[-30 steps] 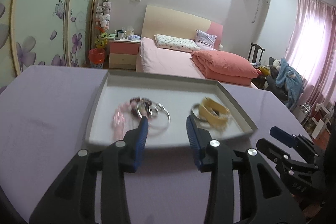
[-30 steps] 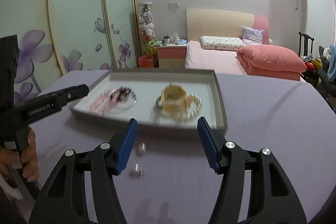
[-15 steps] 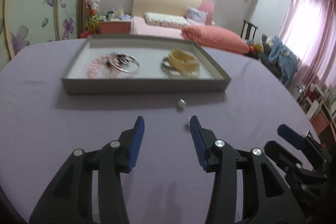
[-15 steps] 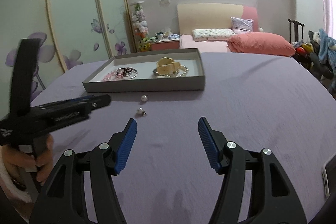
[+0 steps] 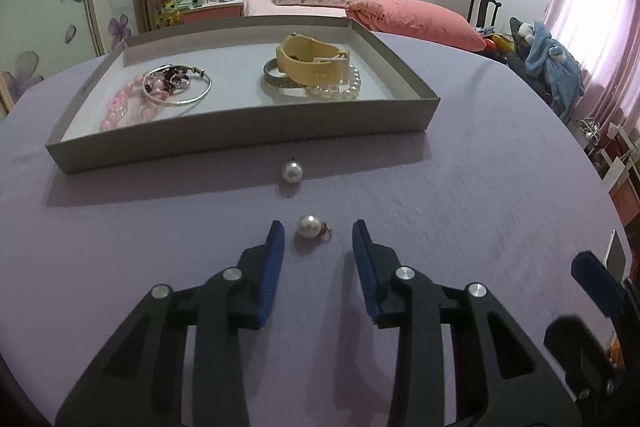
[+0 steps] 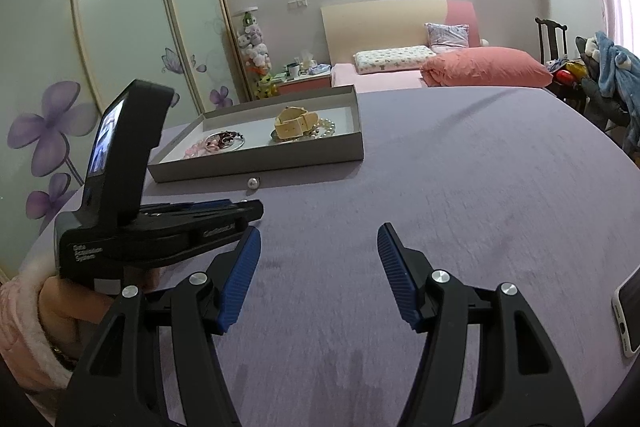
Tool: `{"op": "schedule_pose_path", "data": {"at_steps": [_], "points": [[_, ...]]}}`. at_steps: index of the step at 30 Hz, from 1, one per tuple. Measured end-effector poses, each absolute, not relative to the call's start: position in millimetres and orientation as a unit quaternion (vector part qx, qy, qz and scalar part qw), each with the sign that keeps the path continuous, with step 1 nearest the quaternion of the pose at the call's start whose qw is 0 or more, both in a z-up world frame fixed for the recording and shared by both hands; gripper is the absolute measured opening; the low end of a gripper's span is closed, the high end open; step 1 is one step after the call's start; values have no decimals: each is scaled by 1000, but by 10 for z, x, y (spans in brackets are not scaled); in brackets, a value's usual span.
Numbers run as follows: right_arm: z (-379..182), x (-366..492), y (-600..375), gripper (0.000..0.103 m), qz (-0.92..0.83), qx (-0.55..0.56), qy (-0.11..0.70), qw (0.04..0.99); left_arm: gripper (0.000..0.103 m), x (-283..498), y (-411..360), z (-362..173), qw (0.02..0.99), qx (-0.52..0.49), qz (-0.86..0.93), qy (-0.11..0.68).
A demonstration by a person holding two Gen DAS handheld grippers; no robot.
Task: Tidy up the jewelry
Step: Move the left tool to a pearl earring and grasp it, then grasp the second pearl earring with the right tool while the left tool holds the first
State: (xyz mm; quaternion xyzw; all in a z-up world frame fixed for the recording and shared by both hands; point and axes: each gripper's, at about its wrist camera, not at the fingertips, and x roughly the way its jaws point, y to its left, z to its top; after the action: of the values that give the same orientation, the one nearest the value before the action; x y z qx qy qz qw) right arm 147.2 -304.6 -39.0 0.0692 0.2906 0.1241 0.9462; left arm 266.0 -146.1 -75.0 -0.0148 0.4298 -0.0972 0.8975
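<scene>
Two loose pearl earrings lie on the purple cloth in front of the grey tray [image 5: 240, 131]. The nearer pearl [image 5: 309, 226], with a small gold hook, sits between the blue tips of my left gripper [image 5: 318, 229]. Its jaws are closing, and the pads stand clear of the pearl on both sides. The farther pearl [image 5: 291, 171] rests close to the tray's front wall. Inside the tray are a pink bead bracelet [image 5: 120, 103], a silver bangle [image 5: 188, 95], a yellow strap [image 5: 312, 63] and a pearl bracelet [image 5: 340, 89]. My right gripper [image 6: 318, 239] is open over bare cloth, holding nothing.
A phone [image 6: 630, 311] lies at the right edge of the table. A hand in a pink fluffy sleeve [image 6: 24, 323] holds the left gripper's body [image 6: 160, 227], low to the left of the right gripper. A bed and a wardrobe stand behind the table.
Both grippers have drawn back from the tray toward the near side. The left one has sunk and tilted down until the nearer pearl lies between its tips.
</scene>
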Motion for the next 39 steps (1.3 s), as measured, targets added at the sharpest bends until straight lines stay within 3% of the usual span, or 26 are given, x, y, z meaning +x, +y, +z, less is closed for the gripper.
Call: {"op": "schedule_pose_path", "data": {"at_steps": [3, 5, 14, 26, 33, 39], "points": [[-401, 1486, -3030, 62, 126, 68, 293, 945, 28, 2715, -1472, -761, 897, -13, -89, 432], [-410, 1476, -3012, 62, 127, 68, 294, 945, 17, 2743, -1464, -764, 897, -13, -86, 433], [-386, 1501, -2911, 62, 136, 62, 299, 942, 16, 2688, -1162, -725, 899, -39, -87, 428], [-380, 1802, -2489, 61, 163, 36, 333, 928, 16, 2409, 105, -462, 922, -79, 3, 378], [-502, 2195, -2183, 41, 166, 22, 383, 908, 16, 2350, 649, -341, 928, -108, 39, 354], [-574, 2534, -1999, 34, 153, 14, 415, 897, 16, 2349, 884, -334, 929, -123, 46, 347]]}}
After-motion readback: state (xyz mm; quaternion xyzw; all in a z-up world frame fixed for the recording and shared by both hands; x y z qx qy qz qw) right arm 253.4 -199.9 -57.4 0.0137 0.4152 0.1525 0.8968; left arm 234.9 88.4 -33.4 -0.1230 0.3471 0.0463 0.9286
